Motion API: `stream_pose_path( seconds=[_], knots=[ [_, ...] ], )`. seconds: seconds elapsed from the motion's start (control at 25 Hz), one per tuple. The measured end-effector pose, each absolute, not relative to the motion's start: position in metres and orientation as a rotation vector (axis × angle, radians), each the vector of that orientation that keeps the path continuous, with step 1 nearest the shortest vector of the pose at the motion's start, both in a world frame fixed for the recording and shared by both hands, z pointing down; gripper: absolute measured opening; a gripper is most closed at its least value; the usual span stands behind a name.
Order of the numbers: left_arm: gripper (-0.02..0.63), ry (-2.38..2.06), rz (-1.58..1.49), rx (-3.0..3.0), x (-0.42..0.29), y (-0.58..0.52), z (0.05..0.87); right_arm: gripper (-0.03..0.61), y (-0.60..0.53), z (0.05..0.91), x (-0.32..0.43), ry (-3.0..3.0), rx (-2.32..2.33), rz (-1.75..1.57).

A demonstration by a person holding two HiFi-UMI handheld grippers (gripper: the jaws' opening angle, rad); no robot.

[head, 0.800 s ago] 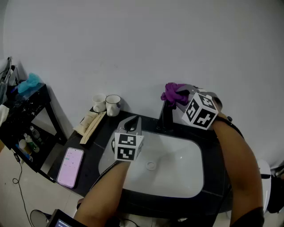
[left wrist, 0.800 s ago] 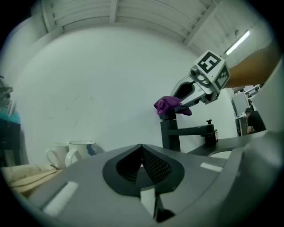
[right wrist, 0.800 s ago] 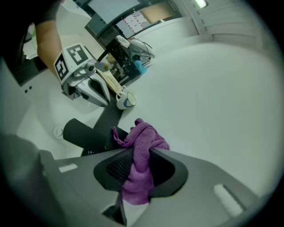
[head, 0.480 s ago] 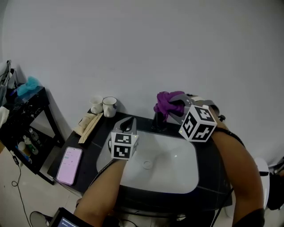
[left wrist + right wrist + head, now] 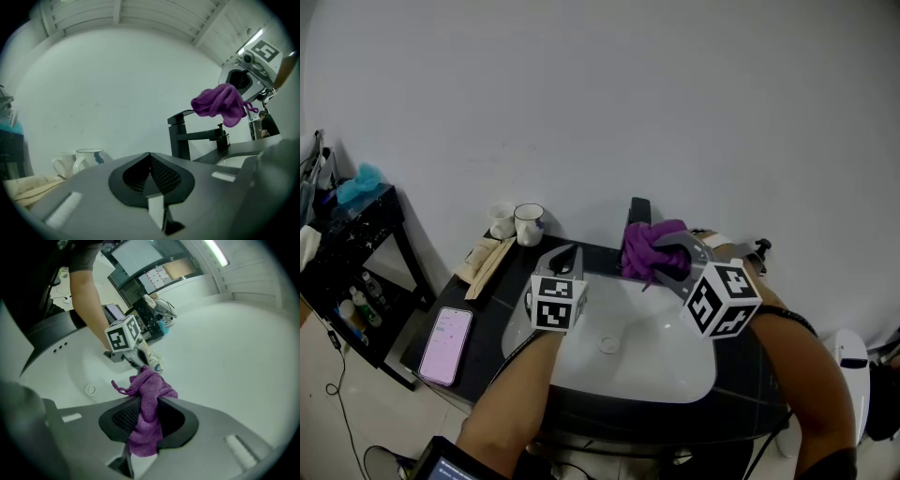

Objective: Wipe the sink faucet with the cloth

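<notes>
A black faucet (image 5: 637, 209) stands at the back of the white sink (image 5: 675, 361); only its top shows in the head view. My right gripper (image 5: 661, 251) is shut on a purple cloth (image 5: 646, 246) and holds it in front of the faucet column, over the spout. In the left gripper view the cloth (image 5: 220, 102) hangs just above the spout of the faucet (image 5: 180, 137); I cannot tell if they touch. In the right gripper view the cloth (image 5: 149, 404) is bunched between the jaws. My left gripper (image 5: 563, 259) is shut on nothing, over the sink's left rim.
Two mugs (image 5: 528, 224) stand on the black counter (image 5: 492, 300) at the back left, beside a folded beige cloth (image 5: 485, 262). A phone (image 5: 445, 335) lies at the counter's left front. A dark shelf (image 5: 345, 246) with bottles stands further left. The wall rises right behind the faucet.
My right gripper has carried the purple cloth down from the faucet's top to in front of it, over the spout. The left gripper has hardly moved.
</notes>
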State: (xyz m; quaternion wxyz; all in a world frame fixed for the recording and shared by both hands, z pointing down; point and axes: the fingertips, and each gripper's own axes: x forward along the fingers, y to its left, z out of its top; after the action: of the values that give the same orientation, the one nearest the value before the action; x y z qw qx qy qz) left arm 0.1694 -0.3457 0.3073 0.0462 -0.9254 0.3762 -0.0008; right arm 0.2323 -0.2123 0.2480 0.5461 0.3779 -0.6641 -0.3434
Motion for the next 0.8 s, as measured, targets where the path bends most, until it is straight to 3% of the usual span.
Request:
stream_pose_path(
  seconds=[0.8],
  knots=[
    [0.015, 1.143, 0.022, -2.829, 0.172, -0.347, 0.304, 0.104, -0.29, 0.266, 0.281, -1.635, 1.103, -0.644]
  ],
)
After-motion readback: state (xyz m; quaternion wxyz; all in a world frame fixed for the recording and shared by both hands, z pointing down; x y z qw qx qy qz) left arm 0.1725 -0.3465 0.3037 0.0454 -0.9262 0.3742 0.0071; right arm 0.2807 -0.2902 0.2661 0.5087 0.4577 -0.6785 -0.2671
